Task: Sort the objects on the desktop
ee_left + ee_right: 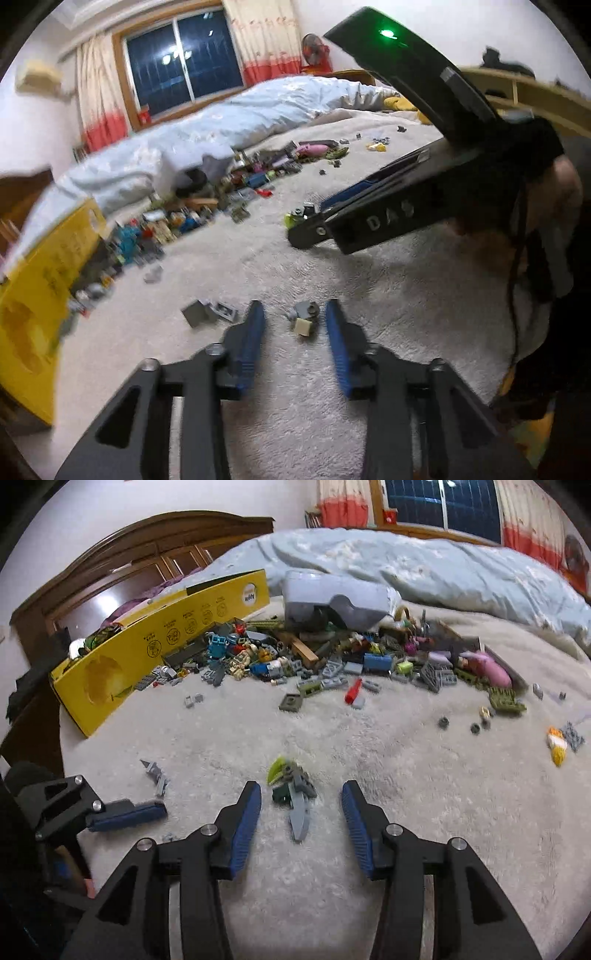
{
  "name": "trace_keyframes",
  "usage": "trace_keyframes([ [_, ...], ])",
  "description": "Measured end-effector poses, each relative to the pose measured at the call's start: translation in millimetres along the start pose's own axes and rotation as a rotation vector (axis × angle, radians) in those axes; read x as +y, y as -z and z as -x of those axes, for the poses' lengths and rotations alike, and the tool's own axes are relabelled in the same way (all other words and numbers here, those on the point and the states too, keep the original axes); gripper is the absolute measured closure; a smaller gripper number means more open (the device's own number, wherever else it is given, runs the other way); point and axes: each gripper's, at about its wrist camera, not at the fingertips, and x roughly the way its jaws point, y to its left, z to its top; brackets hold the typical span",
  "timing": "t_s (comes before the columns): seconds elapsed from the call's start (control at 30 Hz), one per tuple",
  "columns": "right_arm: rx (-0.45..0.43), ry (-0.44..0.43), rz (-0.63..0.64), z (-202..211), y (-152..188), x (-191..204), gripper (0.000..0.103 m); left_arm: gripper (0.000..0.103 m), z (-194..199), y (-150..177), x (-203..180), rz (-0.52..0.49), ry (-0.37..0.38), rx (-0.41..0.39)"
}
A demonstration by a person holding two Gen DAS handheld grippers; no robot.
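While both grippers hover low over a cream blanket (406,812), each has its two blue pads apart and grips nothing. Between the pads of the left gripper (295,325) lie two small bricks, a grey one (307,309) and a cream one (303,326), touching each other but clear of either pad. Just left of that gripper sit two more grey bricks (208,313), side by side. Between the pads of the right gripper (301,805) lies one small cluster (293,786): a lime horn, dark bits and a grey blade pointing back toward the camera, again untouched by the pads. One grey spiked piece (155,771) lies to its left, near the left gripper's tip.

Open blanket spreads all round both grippers, with room on each side and ahead. Farther on, a long heap of mixed bricks (314,661) runs across the bed; a count there is beyond this blurred view. One red piece (352,692) and one olive plate (291,702) lie loose before it, and what seem to be three dark round bits (443,722) lie to the right. One yellow box (110,675) lies on its side at the heap's left end, along the blanket's edge. One grey moulded piece (332,598) caps the heap, and a pale blue duvet (443,565) lies behind.
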Motion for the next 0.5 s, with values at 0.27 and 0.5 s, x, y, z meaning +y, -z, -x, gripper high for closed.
trace_keyframes([
  [0.27,-0.075,0.004,0.076,25,-16,28,0.08,0.084,18,-5,0,0.033,-0.011,-0.046],
  [0.5,-0.137,-0.001,0.0,50,-38,46,0.08,0.084,59,-18,32,0.095,-0.189,-0.156],
])
